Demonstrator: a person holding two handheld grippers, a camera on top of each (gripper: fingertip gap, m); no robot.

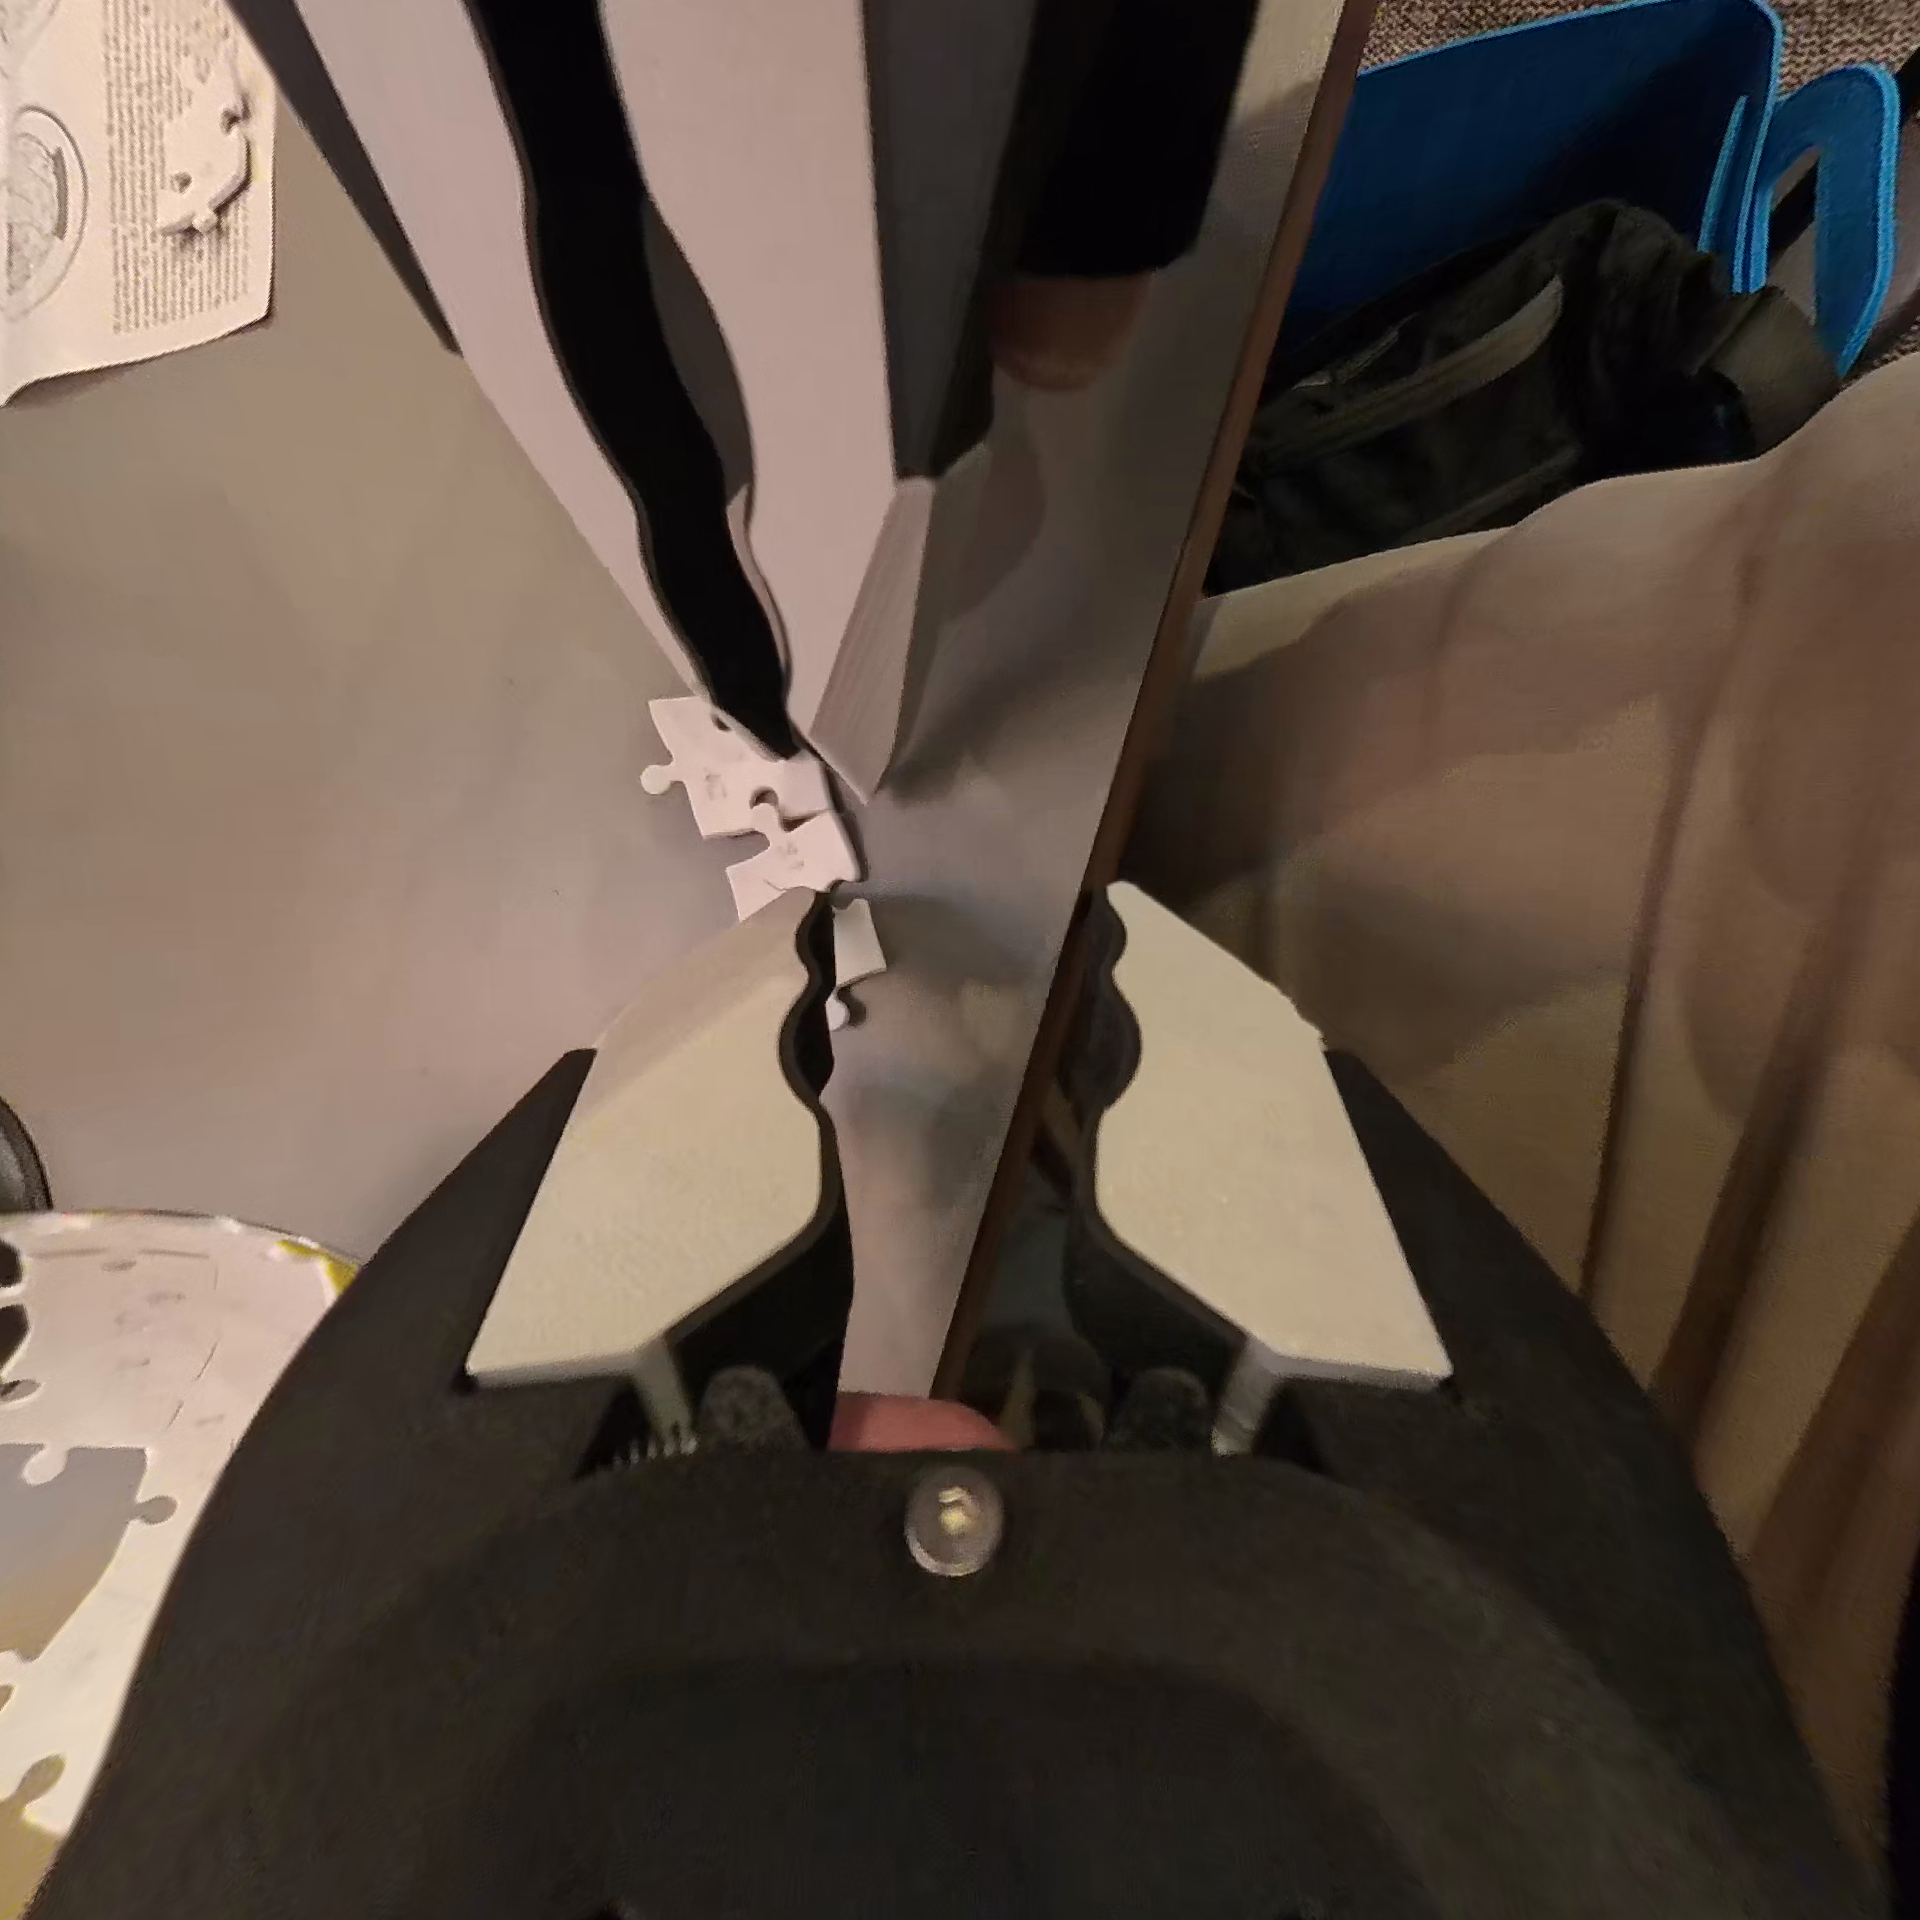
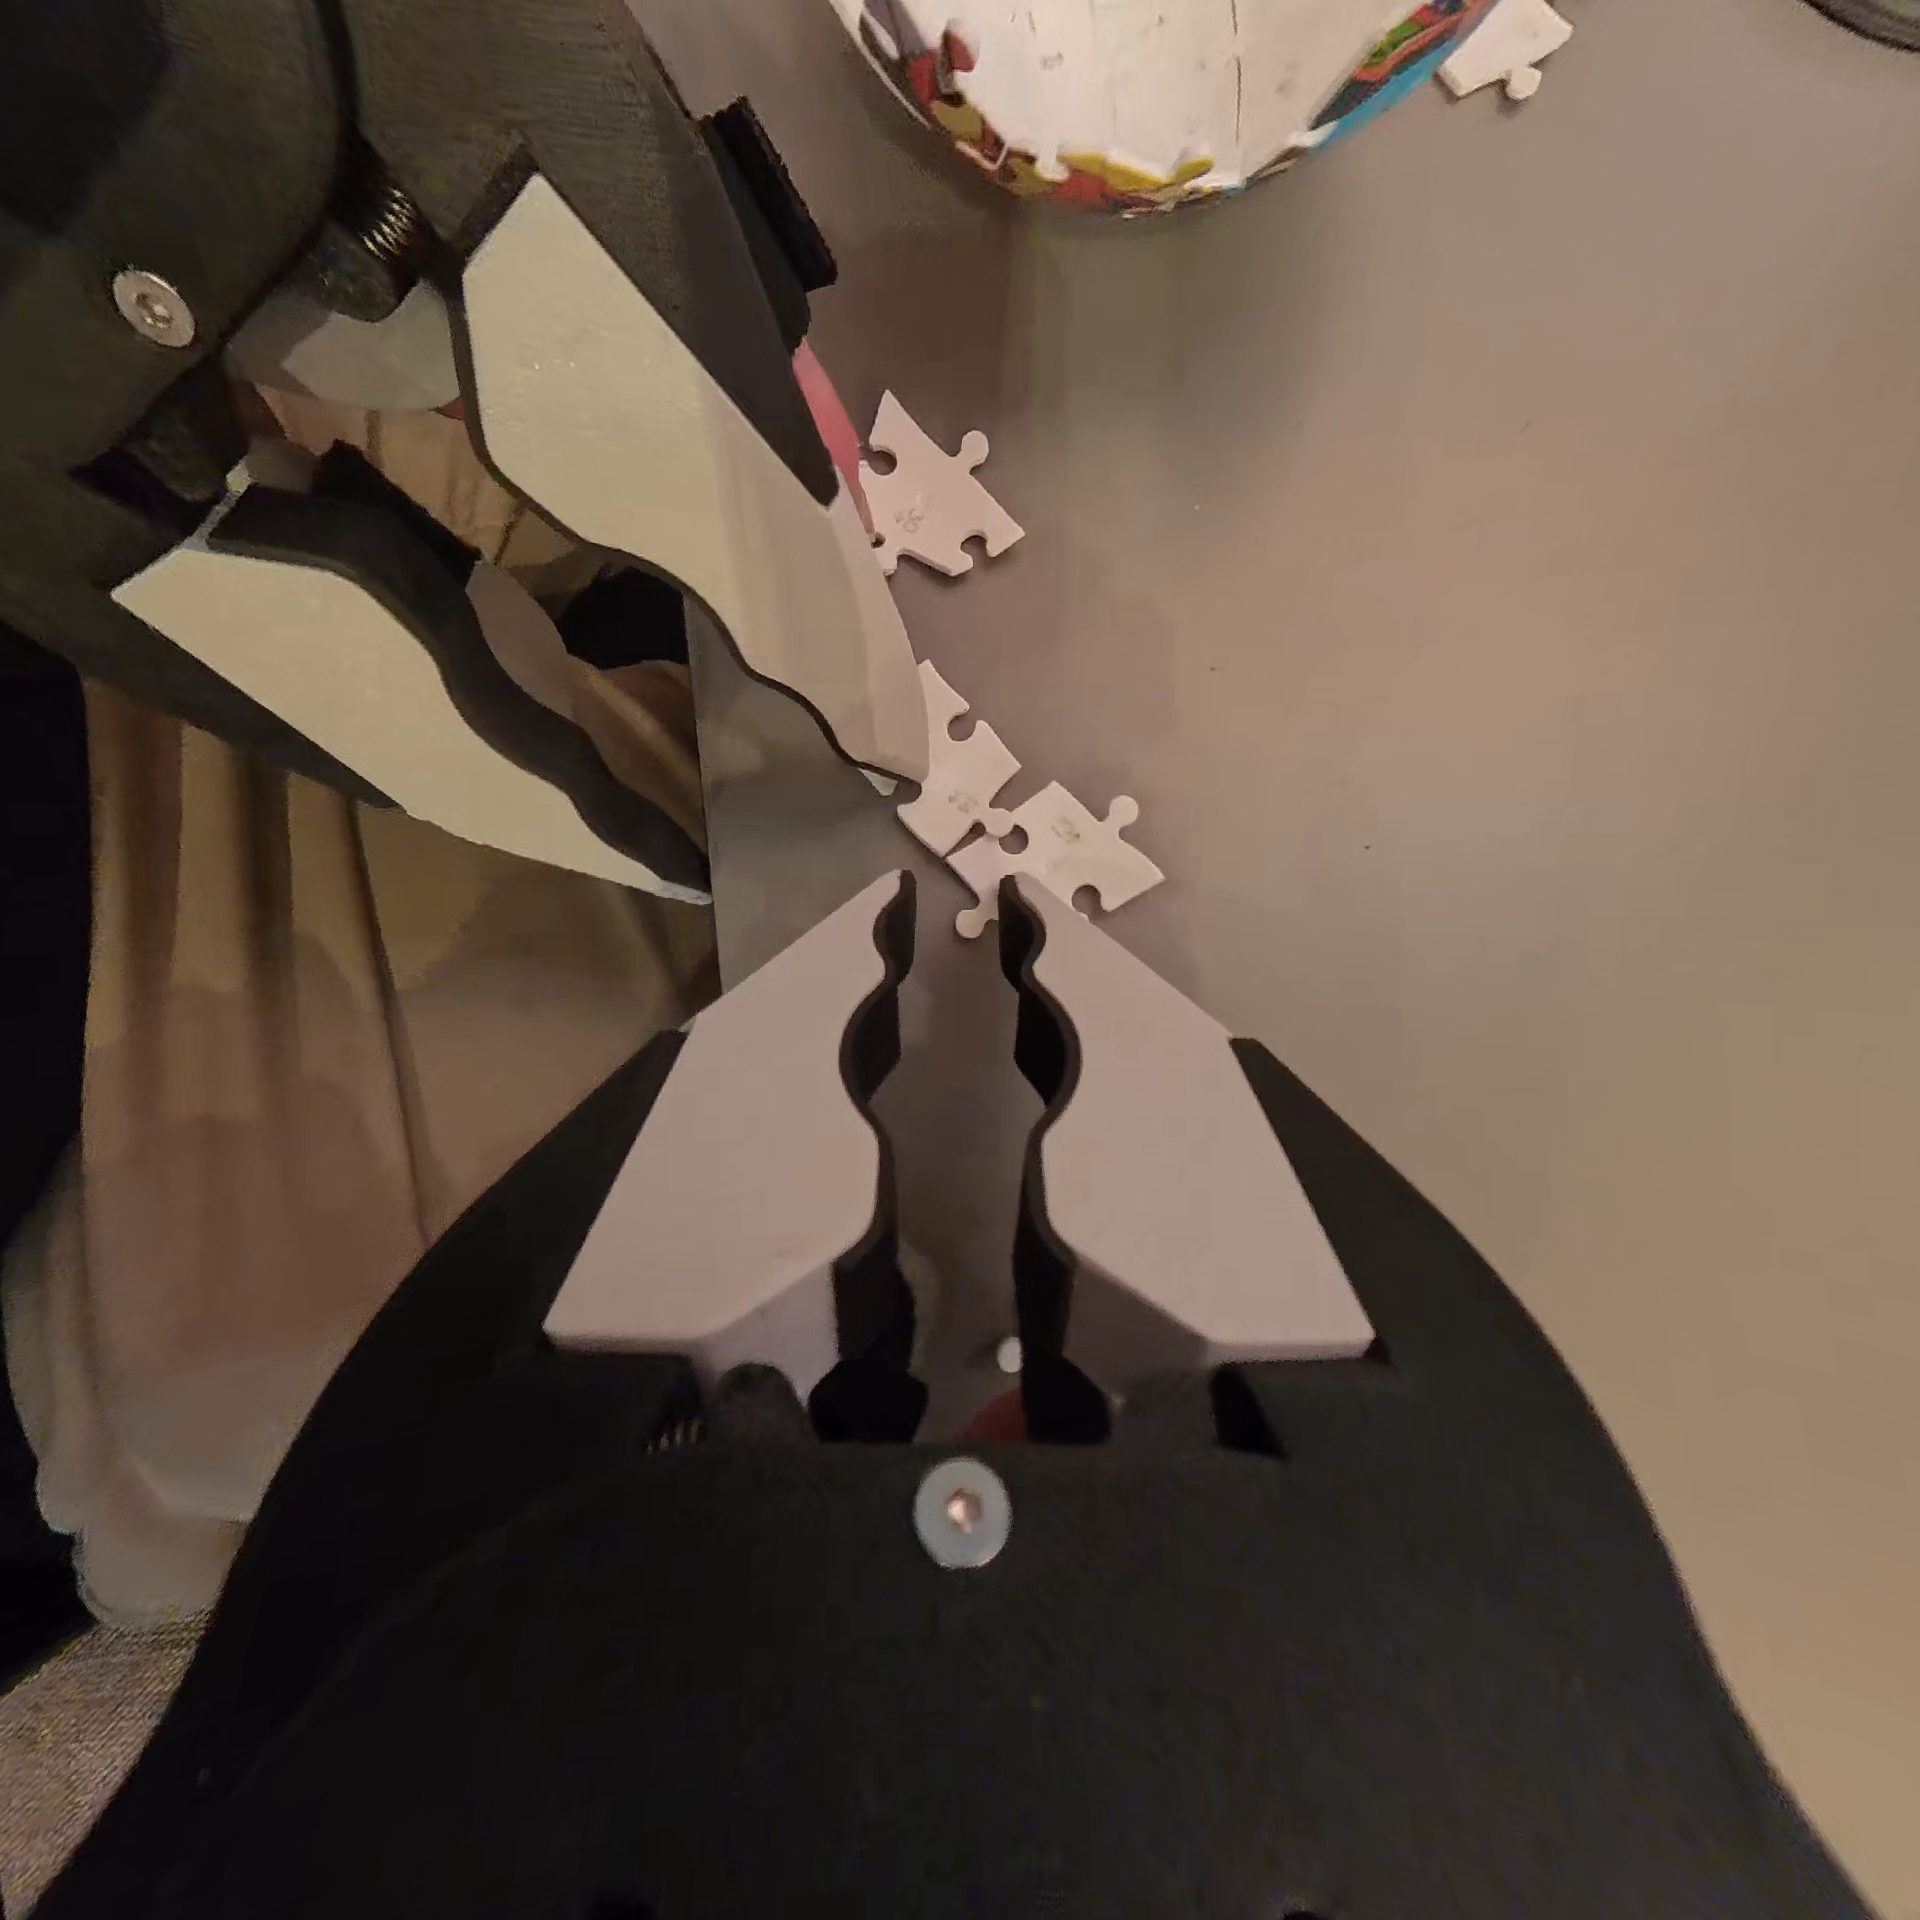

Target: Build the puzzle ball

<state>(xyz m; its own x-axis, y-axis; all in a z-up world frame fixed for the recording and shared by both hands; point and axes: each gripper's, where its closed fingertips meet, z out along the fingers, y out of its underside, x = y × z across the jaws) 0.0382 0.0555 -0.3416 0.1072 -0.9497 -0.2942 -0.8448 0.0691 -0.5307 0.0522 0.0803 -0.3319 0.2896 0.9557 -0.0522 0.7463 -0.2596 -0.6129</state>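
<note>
A short chain of joined white puzzle pieces (image 2: 1065, 842) lies face down on the grey table (image 2: 1455, 727) near its edge; it also shows in the left wrist view (image 1: 795, 847). My right gripper (image 2: 954, 888) is narrowly open, its tips on either side of a tab of the nearest piece. In the left wrist view it (image 1: 826, 769) comes down from above. My left gripper (image 1: 966, 899) is open wide and straddles the table edge; in the right wrist view (image 2: 800, 831) its upper finger rests on the chain's far end. The half-built puzzle ball (image 2: 1101, 104) sits farther back.
A loose piece (image 2: 940, 499) lies beside the left gripper, another (image 2: 1496, 52) by the ball. A printed sheet (image 1: 135, 187) with a piece on it lies at the far left. Off the table edge are beige cloth (image 1: 1558, 935), a dark bag (image 1: 1507, 395) and a blue bin (image 1: 1538, 156). About 6 centimetres separates my left fingertips from the loose piece (image 2: 940, 499).
</note>
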